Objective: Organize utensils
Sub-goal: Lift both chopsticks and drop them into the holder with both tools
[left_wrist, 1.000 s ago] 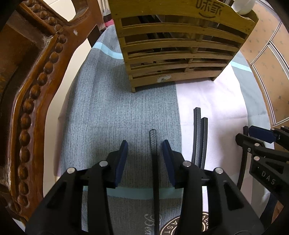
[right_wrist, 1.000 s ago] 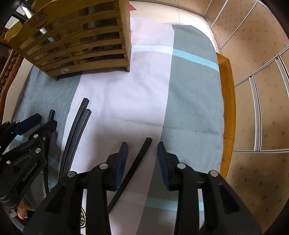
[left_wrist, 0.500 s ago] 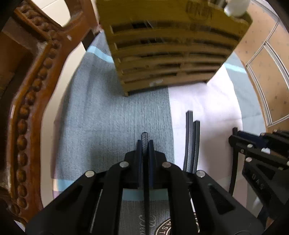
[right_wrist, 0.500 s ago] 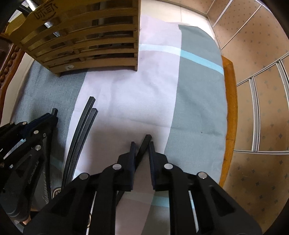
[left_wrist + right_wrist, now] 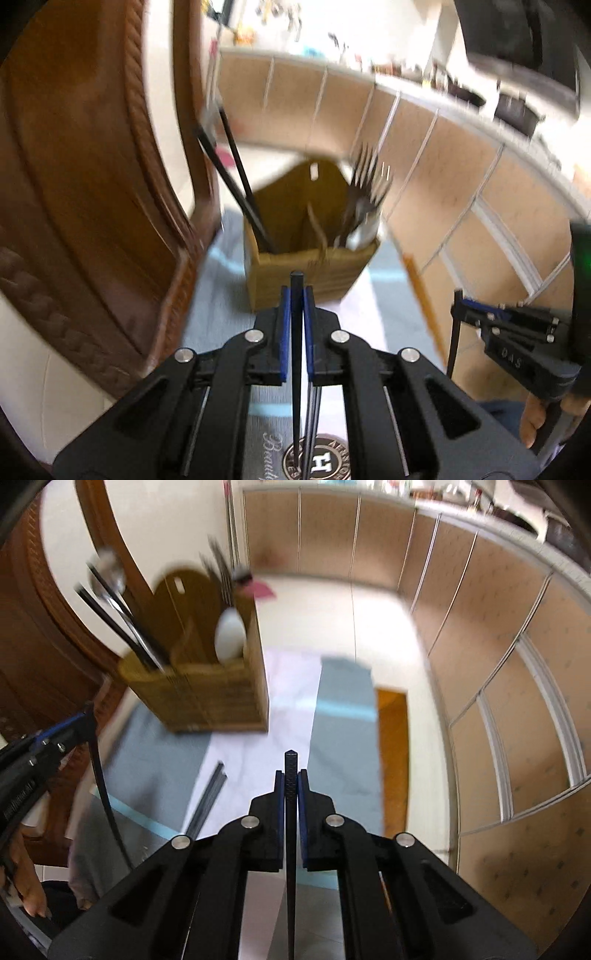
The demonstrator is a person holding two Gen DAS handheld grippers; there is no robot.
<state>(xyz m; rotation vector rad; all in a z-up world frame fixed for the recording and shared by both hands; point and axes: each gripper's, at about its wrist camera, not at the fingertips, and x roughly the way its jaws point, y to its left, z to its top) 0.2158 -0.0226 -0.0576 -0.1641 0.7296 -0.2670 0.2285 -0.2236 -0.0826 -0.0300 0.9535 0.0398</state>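
My left gripper (image 5: 296, 295) is shut on a black chopstick (image 5: 296, 354) and holds it lifted above the table, pointing at the wooden utensil holder (image 5: 306, 269). The holder has two black chopsticks (image 5: 236, 184) and forks (image 5: 364, 195) standing in it. My right gripper (image 5: 290, 779) is shut on another black chopstick (image 5: 290, 819), also lifted. It shows at the right of the left wrist view (image 5: 465, 308). The holder (image 5: 199, 698) stands to its upper left. Two more black chopsticks (image 5: 208, 799) lie on the cloth.
A carved wooden chair (image 5: 92, 221) stands close on the left. A grey, white and blue cloth (image 5: 343, 738) covers the table, whose wooden edge (image 5: 393, 757) shows at the right. Tiled walls (image 5: 498, 664) lie beyond. A white spoon (image 5: 229, 638) stands in the holder.
Both grippers closed on a chopstick each, then lifted them off the cloth and tilted up. The views now look across at the holder instead of down at the table.
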